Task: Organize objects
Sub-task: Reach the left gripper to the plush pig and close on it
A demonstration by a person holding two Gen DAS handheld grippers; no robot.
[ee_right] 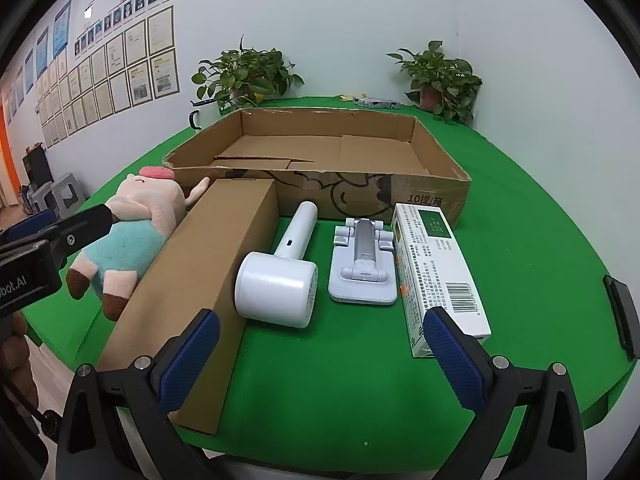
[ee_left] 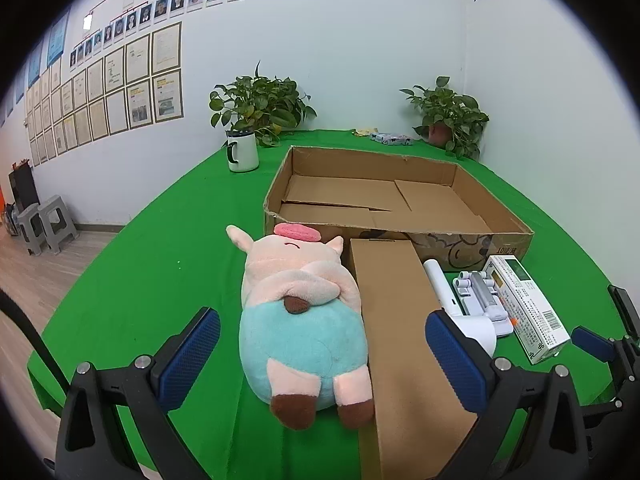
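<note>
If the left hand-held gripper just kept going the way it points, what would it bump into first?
Most likely the plush pig, which lies straight ahead between the open fingers of the left hand-held gripper; depth is hard to judge.

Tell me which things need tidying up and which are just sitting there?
To tidy: plush pig, long brown box, white fan, phone stand, medicine carton, probably into the big cardboard tray.

Just lying about: mug, two potted plants, packets at the back.
</note>
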